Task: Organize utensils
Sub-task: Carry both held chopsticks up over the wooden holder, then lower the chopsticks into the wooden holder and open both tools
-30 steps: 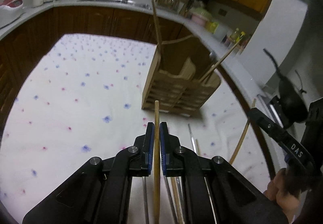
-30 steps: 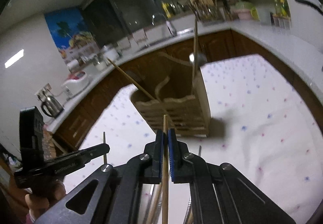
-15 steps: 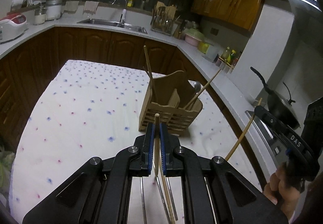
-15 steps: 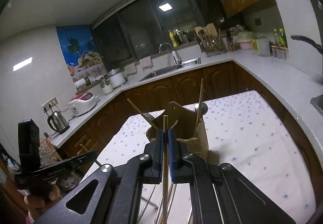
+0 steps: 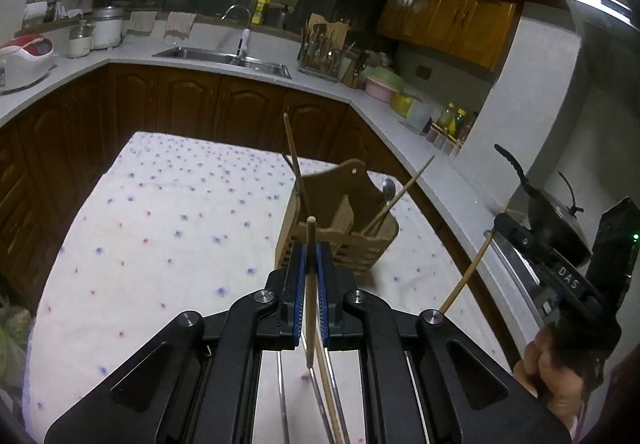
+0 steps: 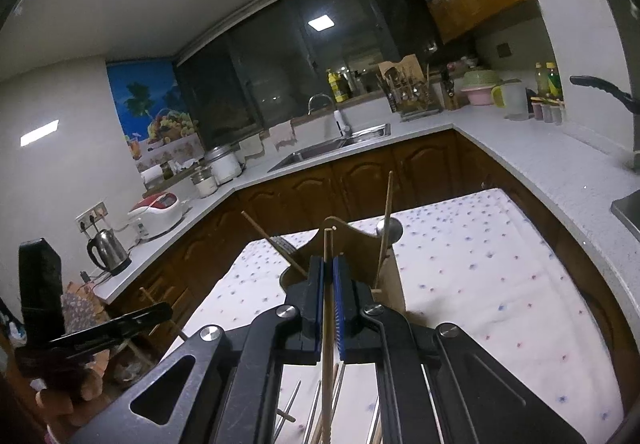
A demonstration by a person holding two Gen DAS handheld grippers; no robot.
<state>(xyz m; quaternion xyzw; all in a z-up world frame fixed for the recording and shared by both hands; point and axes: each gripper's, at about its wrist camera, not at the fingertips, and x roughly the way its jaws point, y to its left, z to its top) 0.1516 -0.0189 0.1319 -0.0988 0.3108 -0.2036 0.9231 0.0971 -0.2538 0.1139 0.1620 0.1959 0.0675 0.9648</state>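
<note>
- We are holding a thin wooden chopstick (image 5: pixel 310 284) in our left gripper (image 5: pixel 310 272). Its jaws are squeezing shut on the stick, and the stick's top is poking up past the blue pads.
- We are holding another wooden chopstick (image 6: pixel 328 308) in our right gripper (image 6: pixel 328 284). Those jaws are pinching that stick too, and it is standing nearly straight up.
- In the left wrist view, the wooden utensil holder (image 5: pixel 340 240) is sitting at 12 o'clock, just beyond the jaws, on the bench (image 5: pixel 160 228) with the white cloth and little blue and pink flowers.
- Inside the holder, one chopstick (image 5: pixel 295 163) is leaning toward 11 o'clock and another chopstick (image 5: pixel 404 189) is leaning toward 2 o'clock. A metal spoon (image 5: pixel 388 187) is peeking up beside that second one.
- In the right wrist view, the same holder (image 6: pixel 384 276) is sitting right behind the jaws at 12 o'clock, and a fork (image 6: pixel 282 244) is poking out at 11 o'clock.
- More loose utensils (image 5: pixel 324 400) are lying on the cloth at 6 o'clock, under the left gripper. We are seeing metal handles and wooden sticks there, but we cannot tell each one apart.
- At 3 o'clock in the left wrist view, the right gripper (image 5: pixel 536 256) is showing up with its stick, near a black pan (image 5: pixel 552 219) on the stove.
- Far off at 12 o'clock, a sink (image 5: pixel 224 57) is sitting in the kitchen counter.
</note>
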